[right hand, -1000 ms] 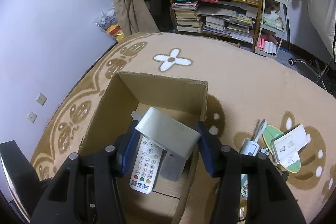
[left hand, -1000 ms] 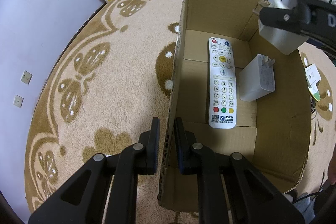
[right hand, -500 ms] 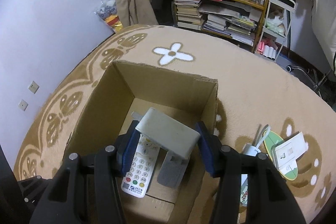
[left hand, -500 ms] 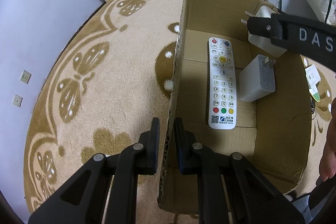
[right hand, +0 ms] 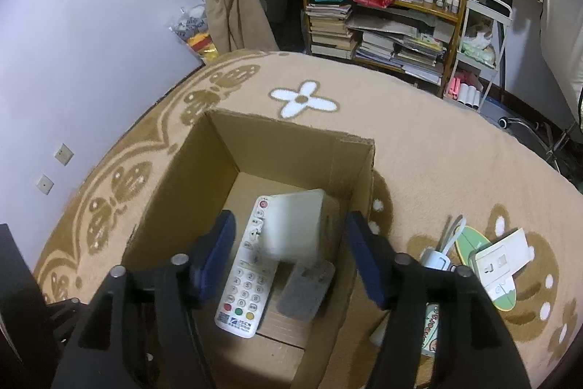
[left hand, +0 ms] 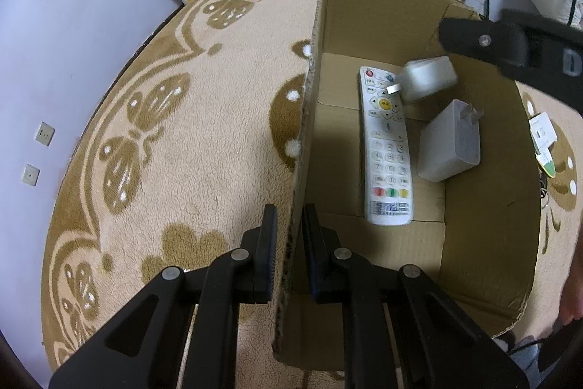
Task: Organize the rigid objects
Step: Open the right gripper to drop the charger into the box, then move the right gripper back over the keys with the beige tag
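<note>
Cardboard box [left hand: 484,214] on patterned rug [left hand: 189,148]; left gripper [left hand: 289,236] clamps its side wall. Right gripper [right hand: 291,256] spread wide, empty, above box. Blurred white charger [right hand: 293,225] loose between the fingers, touching neither, over white remote [left hand: 388,148]. Second white charger [left hand: 450,143] lies beside remote.

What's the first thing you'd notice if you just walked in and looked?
A white charger block blurred in mid-air between the open fingers of the right gripper, dropping into the cardboard box. Under it lie a white remote control and another charger. The left gripper pinches the box's left wall.
</note>
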A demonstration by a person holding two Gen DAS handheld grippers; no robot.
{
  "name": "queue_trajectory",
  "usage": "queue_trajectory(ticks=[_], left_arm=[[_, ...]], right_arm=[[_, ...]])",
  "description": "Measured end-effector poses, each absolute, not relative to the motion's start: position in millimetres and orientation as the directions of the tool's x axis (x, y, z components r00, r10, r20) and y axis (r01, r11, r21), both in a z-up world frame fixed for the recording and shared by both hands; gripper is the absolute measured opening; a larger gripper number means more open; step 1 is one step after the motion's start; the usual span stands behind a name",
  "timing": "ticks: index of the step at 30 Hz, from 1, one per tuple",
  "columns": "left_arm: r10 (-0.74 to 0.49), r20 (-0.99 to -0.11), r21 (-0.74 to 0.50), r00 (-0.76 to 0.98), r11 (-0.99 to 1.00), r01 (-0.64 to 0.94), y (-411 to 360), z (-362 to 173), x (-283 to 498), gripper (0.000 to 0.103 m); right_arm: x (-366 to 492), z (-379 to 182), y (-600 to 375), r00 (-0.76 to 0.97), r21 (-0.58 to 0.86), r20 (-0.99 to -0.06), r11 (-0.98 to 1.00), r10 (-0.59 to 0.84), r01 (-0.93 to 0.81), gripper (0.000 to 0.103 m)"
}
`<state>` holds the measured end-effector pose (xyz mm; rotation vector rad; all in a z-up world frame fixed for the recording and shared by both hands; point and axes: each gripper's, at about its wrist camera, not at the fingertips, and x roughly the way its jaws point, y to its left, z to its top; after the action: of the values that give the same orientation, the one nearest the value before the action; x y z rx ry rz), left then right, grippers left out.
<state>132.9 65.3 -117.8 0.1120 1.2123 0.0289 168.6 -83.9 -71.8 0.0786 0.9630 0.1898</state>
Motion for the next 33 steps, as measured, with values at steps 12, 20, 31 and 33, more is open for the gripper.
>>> queue_trajectory(ticks=[12, 20, 31, 33], left_arm=[[0.075, -0.932, 0.095, 0.354, 0.995, 0.039, 67, -118, 135, 0.013], [0.077, -0.93, 0.099, 0.358, 0.994, 0.042, 67, -119, 134, 0.013], [0.078, -0.93, 0.1, 0.359, 0.994, 0.042, 67, -118, 133, 0.014], [0.078, -0.93, 0.1, 0.359, 0.994, 0.042, 67, -118, 133, 0.014]], right_arm=[[153, -47, -97, 0.601, 0.139, -0.778, 0.983, 0.184, -0.121, 0.092], [134, -40, -123, 0.615, 0.144, -0.771, 0.986, 0.166, -0.086, 0.093], [98, -54, -165, 0.604, 0.121, -0.791, 0.993, 0.095, 0.001, 0.093], [93, -59, -170, 0.595, 0.119, -0.799, 0.993, 0.083, 0.022, 0.093]])
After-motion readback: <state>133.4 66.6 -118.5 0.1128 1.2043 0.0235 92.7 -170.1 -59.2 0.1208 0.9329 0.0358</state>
